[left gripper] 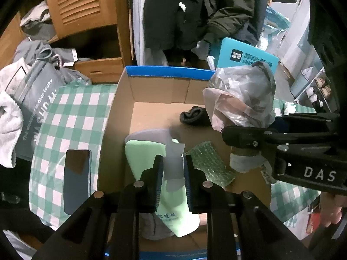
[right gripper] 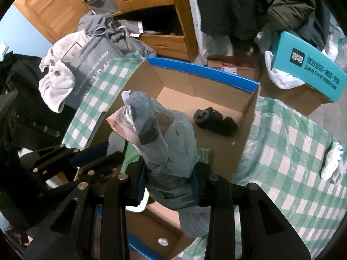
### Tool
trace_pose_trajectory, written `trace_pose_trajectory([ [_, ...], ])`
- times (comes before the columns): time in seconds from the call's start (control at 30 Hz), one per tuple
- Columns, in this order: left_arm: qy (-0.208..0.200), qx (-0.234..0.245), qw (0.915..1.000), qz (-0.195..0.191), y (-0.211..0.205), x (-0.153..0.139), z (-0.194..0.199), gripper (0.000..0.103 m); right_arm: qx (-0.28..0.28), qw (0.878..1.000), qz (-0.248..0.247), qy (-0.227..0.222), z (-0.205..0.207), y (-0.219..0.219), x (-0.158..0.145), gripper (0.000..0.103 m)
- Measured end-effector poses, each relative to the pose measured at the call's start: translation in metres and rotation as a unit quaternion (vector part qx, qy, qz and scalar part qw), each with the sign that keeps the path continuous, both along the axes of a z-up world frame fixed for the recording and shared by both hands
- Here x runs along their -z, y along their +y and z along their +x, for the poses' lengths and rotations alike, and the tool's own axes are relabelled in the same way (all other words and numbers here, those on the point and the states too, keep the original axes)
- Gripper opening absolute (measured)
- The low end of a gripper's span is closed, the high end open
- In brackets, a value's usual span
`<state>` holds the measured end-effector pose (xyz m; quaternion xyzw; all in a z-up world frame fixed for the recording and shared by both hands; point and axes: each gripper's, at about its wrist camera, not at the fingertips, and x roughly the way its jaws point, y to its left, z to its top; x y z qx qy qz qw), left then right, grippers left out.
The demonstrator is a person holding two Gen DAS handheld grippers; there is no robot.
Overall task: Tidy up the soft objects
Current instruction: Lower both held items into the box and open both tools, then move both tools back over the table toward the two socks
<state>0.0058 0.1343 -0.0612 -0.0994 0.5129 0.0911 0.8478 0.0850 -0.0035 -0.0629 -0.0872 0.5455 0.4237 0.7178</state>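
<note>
A cardboard box [left gripper: 169, 71] with a blue rim stands open on a green checked cloth. Flat on its floor lies a grey and green pouch [left gripper: 138, 151]. My left gripper [left gripper: 173, 169] hovers just over it, jaws a narrow gap apart, and the grey part shows through the gap. My right gripper [right gripper: 171, 169] is shut on a clear plastic bag [right gripper: 160, 130] stuffed with grey cloth, held above the box [right gripper: 201, 69]. In the left wrist view that bag [left gripper: 243, 95] hangs at the right. A black sock bundle [right gripper: 216, 121] and green bubble wrap [left gripper: 210, 164] also lie inside.
A phone [left gripper: 77, 179] lies on the cloth left of the box. A grey printed bag [left gripper: 36, 108] and a white towel [left gripper: 8, 125] sit further left. Behind stand a teal box [left gripper: 245, 58], hanging coats and a wooden cabinet. A white crumpled rag [right gripper: 331, 162] lies at the right.
</note>
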Motion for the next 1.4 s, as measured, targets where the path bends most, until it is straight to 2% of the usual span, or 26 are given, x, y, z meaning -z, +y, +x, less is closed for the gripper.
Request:
trace_pose_trajectory([
  [0.07, 0.002, -0.003, 1.0000, -0.001, 0.002, 0.001, 0.000, 0.024, -0.002, 1.000, 0.001, 0.000, 0.000, 0.002, 0.000, 0.038],
  [0.13, 0.001, -0.008, 1.0000, 0.004, 0.005, 0.001, 0.000, 0.037, -0.003, 1.000, -0.003, -0.006, 0.000, 0.003, 0.000, 0.044],
  [0.17, -0.001, -0.011, 0.9999, 0.009, 0.005, -0.001, 0.000, 0.039, 0.000, 1.000, -0.006, -0.010, 0.000, 0.004, 0.000, 0.052],
  [0.2, -0.004, -0.011, 0.9999, 0.011, 0.006, -0.002, 0.000, 0.042, 0.002, 1.000, -0.005, -0.011, 0.000, 0.004, -0.001, 0.055],
  [0.33, -0.005, -0.015, 0.9997, 0.016, 0.008, -0.003, -0.001, 0.051, 0.006, 1.000, -0.006, -0.012, 0.003, 0.003, -0.002, 0.055],
  [0.47, -0.006, -0.018, 0.9997, 0.014, 0.008, -0.004, -0.001, 0.054, 0.015, 1.000, -0.008, -0.015, 0.006, -0.005, -0.003, 0.061],
  [0.53, -0.009, -0.016, 0.9997, 0.016, 0.005, -0.006, 0.000, 0.060, 0.019, 1.000, -0.009, -0.015, 0.008, -0.009, -0.003, 0.062],
  [0.73, -0.010, -0.004, 0.9998, 0.018, -0.005, -0.008, 0.002, 0.060, 0.035, 0.999, -0.011, -0.017, 0.013, -0.026, -0.005, 0.062],
  [0.8, -0.009, 0.000, 0.9998, 0.020, -0.008, -0.008, 0.003, 0.060, 0.041, 0.999, -0.012, -0.019, 0.015, -0.032, -0.006, 0.066],
  [1.2, -0.010, 0.023, 0.9994, 0.023, -0.035, -0.013, 0.009, 0.062, 0.070, 0.996, -0.033, -0.039, 0.022, -0.074, -0.005, 0.066],
  [1.4, -0.012, 0.043, 0.9983, 0.038, -0.057, -0.017, 0.013, 0.067, 0.089, 0.994, -0.036, -0.045, 0.027, -0.101, -0.004, 0.067],
])
